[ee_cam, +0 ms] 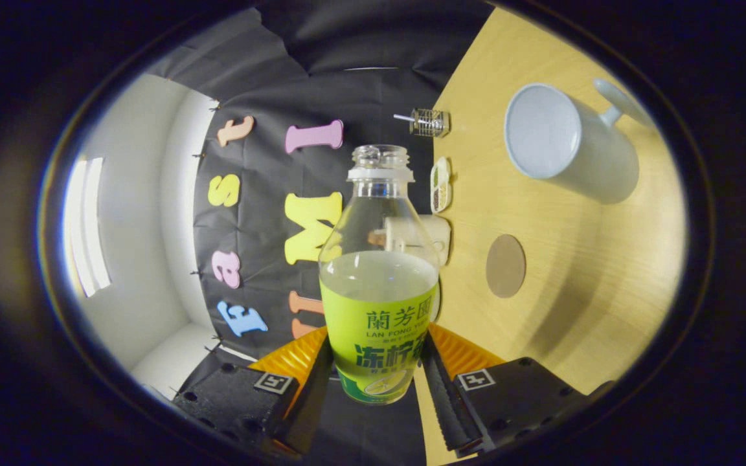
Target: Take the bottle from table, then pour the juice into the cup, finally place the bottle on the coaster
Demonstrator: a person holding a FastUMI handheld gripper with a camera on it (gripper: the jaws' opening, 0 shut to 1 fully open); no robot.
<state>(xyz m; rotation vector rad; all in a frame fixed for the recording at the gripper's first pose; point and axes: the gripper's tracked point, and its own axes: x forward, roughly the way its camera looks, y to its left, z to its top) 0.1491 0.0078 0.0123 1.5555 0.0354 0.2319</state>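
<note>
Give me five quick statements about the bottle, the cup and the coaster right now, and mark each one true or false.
1. The bottle sits between the two fingers of the gripper, jaws closed against its sides. True.
2. The bottle has its cap on. False: the neck is open, no cap.
3. The cup already holds juice. False: its inside looks empty, and the juice is in the bottle.
4. The round coaster on the table has nothing on it. True.
5. The cup stands on the coaster. False: it is apart from it, further along the table.
</note>
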